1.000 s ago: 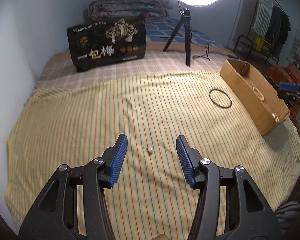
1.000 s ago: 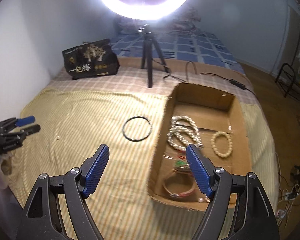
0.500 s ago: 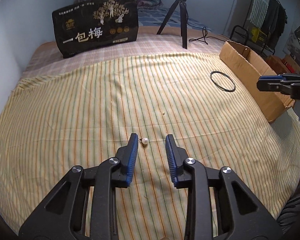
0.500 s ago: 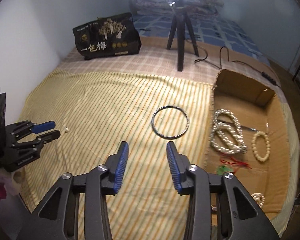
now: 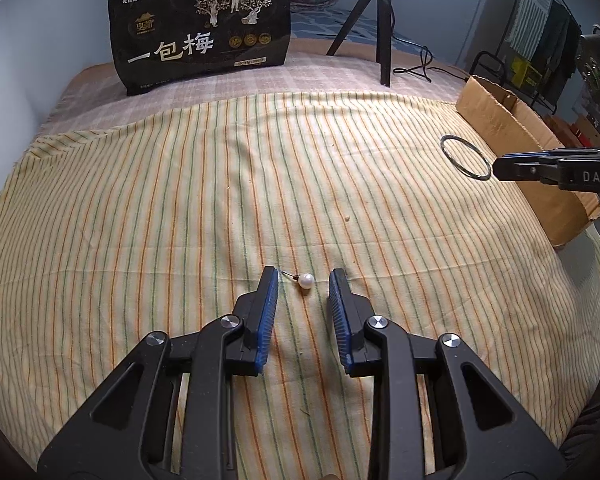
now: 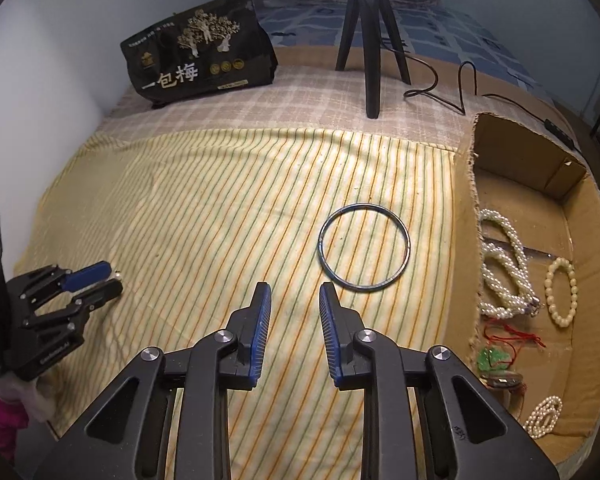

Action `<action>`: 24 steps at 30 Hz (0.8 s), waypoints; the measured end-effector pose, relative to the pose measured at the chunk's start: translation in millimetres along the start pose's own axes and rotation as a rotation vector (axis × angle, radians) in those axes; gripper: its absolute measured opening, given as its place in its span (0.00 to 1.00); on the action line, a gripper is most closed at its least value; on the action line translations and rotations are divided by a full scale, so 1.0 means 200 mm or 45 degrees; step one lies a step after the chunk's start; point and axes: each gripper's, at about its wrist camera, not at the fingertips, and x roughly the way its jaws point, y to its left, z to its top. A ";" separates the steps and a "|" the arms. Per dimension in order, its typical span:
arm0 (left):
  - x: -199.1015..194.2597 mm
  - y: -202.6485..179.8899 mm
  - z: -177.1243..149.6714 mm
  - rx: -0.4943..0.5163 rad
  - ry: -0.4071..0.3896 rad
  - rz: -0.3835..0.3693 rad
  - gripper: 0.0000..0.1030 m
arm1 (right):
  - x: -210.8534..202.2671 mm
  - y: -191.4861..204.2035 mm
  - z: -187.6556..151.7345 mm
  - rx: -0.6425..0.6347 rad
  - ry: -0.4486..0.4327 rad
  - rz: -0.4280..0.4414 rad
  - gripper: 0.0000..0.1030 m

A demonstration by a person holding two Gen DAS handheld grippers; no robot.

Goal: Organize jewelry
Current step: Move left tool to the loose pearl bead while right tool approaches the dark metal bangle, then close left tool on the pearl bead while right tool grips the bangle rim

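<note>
My left tool (image 5: 303, 276) has just been narrowing; its jaws stand apart around the pearl earring (image 5: 305, 281) on the striped bedsheet (image 5: 180, 208), untouched. My right tool (image 6: 291, 290), also narrowing and empty, has the bangle (image 6: 364, 247) at one o'clock.

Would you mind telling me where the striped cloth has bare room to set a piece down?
The widest bare stretch of the striped cloth lies between the black bag and the pearl earring. The cardboard box is crowded with bead strands, with the dark bangle lying just beside it.
</note>
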 end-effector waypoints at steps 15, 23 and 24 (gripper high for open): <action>0.04 0.00 0.02 0.051 0.000 -0.005 0.26 | 0.12 -0.03 0.06 0.024 0.057 -0.095 0.22; 0.05 0.02 0.01 0.037 -0.006 -0.003 0.18 | 0.21 -0.03 0.08 0.061 0.101 -0.088 0.22; 0.05 0.02 0.01 0.033 -0.007 -0.004 0.16 | 0.22 -0.04 0.09 0.066 0.104 -0.091 0.22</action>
